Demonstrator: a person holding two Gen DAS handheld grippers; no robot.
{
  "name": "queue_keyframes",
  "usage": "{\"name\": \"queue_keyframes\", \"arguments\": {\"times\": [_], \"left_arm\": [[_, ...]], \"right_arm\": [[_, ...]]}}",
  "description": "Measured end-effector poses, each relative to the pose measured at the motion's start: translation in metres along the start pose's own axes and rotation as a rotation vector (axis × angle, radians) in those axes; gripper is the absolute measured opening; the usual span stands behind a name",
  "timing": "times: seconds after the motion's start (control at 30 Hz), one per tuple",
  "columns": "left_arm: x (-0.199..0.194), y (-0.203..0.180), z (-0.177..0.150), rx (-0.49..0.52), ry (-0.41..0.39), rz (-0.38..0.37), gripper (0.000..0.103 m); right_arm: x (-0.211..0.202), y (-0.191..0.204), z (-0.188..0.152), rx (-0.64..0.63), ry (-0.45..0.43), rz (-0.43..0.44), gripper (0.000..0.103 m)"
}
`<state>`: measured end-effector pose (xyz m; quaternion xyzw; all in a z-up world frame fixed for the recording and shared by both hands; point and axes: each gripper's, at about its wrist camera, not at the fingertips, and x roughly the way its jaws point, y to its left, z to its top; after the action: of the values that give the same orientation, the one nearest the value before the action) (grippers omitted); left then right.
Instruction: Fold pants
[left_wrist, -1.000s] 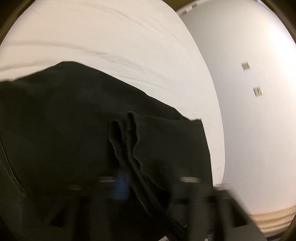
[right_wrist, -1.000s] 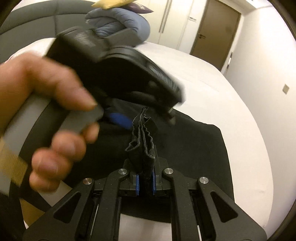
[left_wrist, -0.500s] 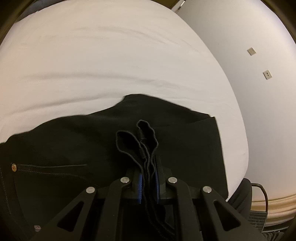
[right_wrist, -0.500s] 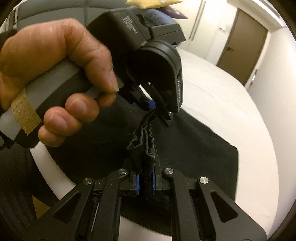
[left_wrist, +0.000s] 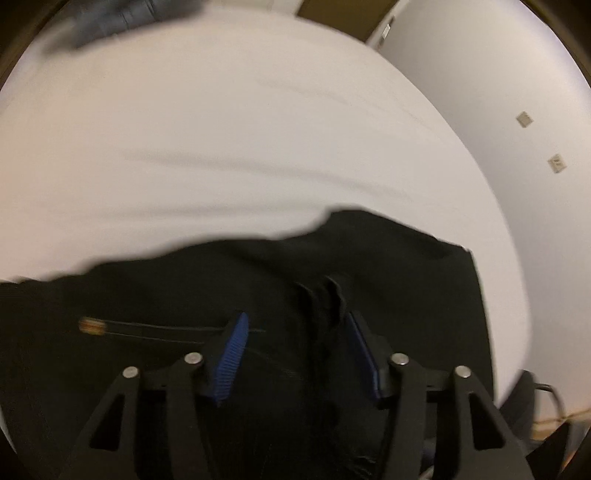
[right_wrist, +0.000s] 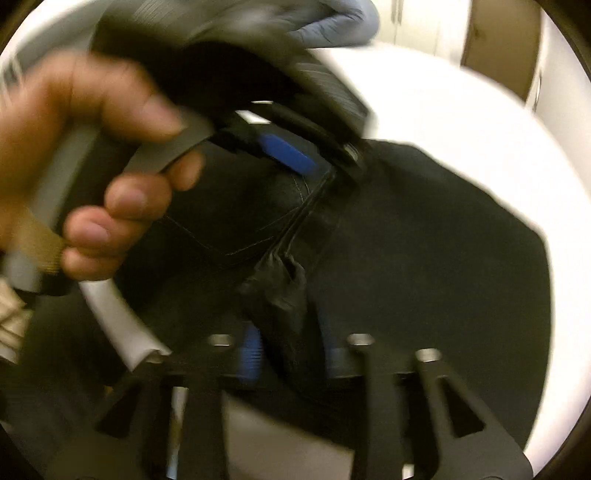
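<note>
Your white bed (left_wrist: 229, 140) fills both views, with the black pants (right_wrist: 436, 240) lying folded across the lower half. Your left tool (left_wrist: 295, 343) and right tool (right_wrist: 290, 350) have just been opening; each stands spread, the bunched hem loose between its pads.

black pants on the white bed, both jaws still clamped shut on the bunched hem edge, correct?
Not clamped. In both wrist views the jaws have just been opening: the left gripper and right gripper stand apart, the bunched hem loose between them. Black pants on the white bed is right.
</note>
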<state>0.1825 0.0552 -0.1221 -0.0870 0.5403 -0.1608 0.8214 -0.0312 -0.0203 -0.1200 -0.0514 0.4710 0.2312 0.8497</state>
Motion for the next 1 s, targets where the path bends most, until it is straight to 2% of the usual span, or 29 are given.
{"name": "queue_keyframes", "arguments": {"times": [0.03,0.1,0.17,0.2,0.23,0.27,0.33,0.4,0.43,0.5,0.57,0.7,0.9,1.0], "left_arm": [[-0.008,-0.004,-0.001,0.019,-0.027,0.034,0.058],[-0.023,-0.025,-0.007,0.085,-0.081,0.066,0.058],[-0.027,-0.045,-0.018,0.176,-0.096,0.085,0.058],[-0.024,-0.058,-0.026,0.222,-0.093,0.097,0.058],[-0.018,-0.065,-0.038,0.269,-0.077,0.106,0.058],[-0.01,-0.07,-0.046,0.29,-0.053,0.115,0.058],[0.005,-0.068,-0.064,0.28,0.005,0.123,0.057],[0.012,-0.068,-0.079,0.273,0.009,0.158,0.058],[0.014,-0.081,-0.086,0.274,-0.003,0.167,0.058],[0.014,-0.079,-0.09,0.239,-0.004,0.165,0.058],[0.015,-0.074,-0.087,0.197,0.003,0.147,0.06],[0.018,-0.077,-0.089,0.224,0.004,0.177,0.061],[0.012,-0.07,-0.094,0.217,-0.016,0.155,0.061],[0.008,-0.064,-0.099,0.216,-0.019,0.154,0.061]], "right_arm": [[-0.013,-0.011,-0.006,0.058,-0.018,0.061,0.06],[-0.04,-0.039,-0.019,0.185,-0.051,0.191,0.06],[-0.062,-0.086,-0.039,0.319,-0.059,0.314,0.06],[-0.067,-0.101,-0.035,0.366,-0.067,0.341,0.06],[-0.072,-0.135,-0.025,0.436,-0.086,0.367,0.058],[-0.078,-0.166,-0.029,0.506,-0.111,0.393,0.049],[-0.087,-0.204,-0.03,0.589,-0.148,0.44,0.036],[-0.078,-0.246,-0.027,0.653,-0.157,0.49,0.034],[-0.073,-0.26,-0.024,0.668,-0.166,0.497,0.032],[-0.051,-0.296,-0.014,0.691,-0.164,0.568,0.031],[-0.029,-0.321,-0.006,0.723,-0.144,0.547,0.031],[0.027,-0.346,-0.006,0.746,-0.025,0.554,0.029],[0.025,-0.321,-0.041,0.682,0.005,0.611,0.029],[0.015,-0.31,-0.074,0.661,0.033,0.654,0.029]]}}
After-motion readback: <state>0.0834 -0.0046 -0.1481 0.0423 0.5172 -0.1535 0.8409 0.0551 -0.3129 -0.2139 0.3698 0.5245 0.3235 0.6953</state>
